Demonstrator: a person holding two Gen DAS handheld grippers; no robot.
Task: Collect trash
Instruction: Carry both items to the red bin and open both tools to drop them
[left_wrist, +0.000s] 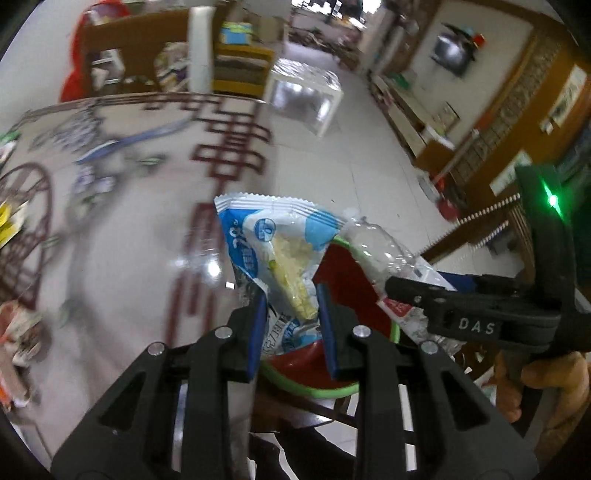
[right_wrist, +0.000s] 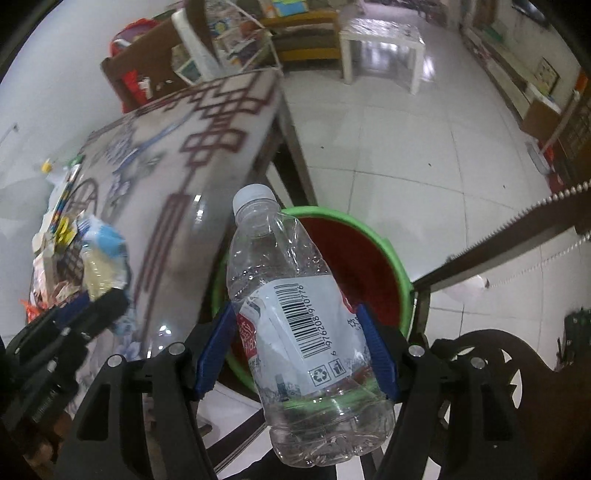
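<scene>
My left gripper (left_wrist: 291, 317) is shut on a blue and white snack wrapper (left_wrist: 273, 251) and holds it over the near rim of the green-rimmed red bin (left_wrist: 340, 391). My right gripper (right_wrist: 299, 350) is shut on a clear empty plastic bottle (right_wrist: 291, 295) with a white label, held above the same bin (right_wrist: 373, 229). In the left wrist view the right gripper (left_wrist: 402, 291) and the bottle (left_wrist: 373, 240) show at the right. In the right wrist view the left gripper (right_wrist: 96, 302) with the wrapper (right_wrist: 99, 251) shows at the left.
A table with a patterned cloth (left_wrist: 122, 206) stands left of the bin, with more litter at its left edge (right_wrist: 51, 240). A dark wooden chair (right_wrist: 517, 369) is at the right. A white side table (right_wrist: 384, 40) and shelves stand on the tiled floor behind.
</scene>
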